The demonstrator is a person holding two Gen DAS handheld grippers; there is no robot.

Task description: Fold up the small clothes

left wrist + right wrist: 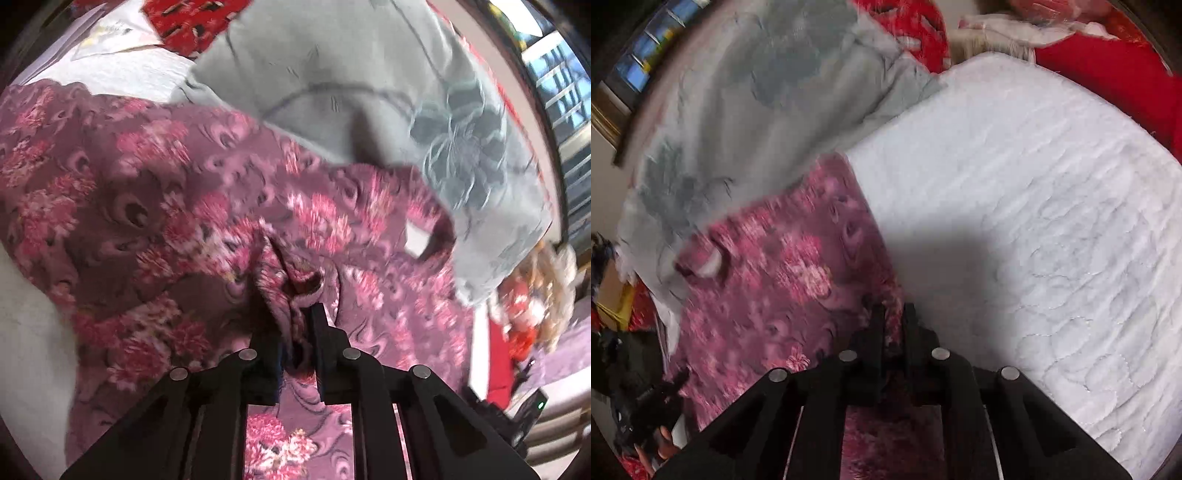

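— Item under inspection?

— One fleece garment (155, 206), plum ground with pink and red floral print, plush pile.

— Condition?

— Partly spread, rumpled. In the left wrist view a bunched fold of it stands up near the middle; a small opening shows pale surface through it toward the right side.

— Position?

— It lies on a white quilted surface, its far edge against grey bedding. In the right wrist view one straight edge (871, 221) runs diagonally across the white.

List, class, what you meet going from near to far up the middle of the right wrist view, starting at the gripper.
Right gripper shut on the edge of the purple-pink floral fleece garment → grey quilt with a darker flower pattern → red patterned cloth at the top.
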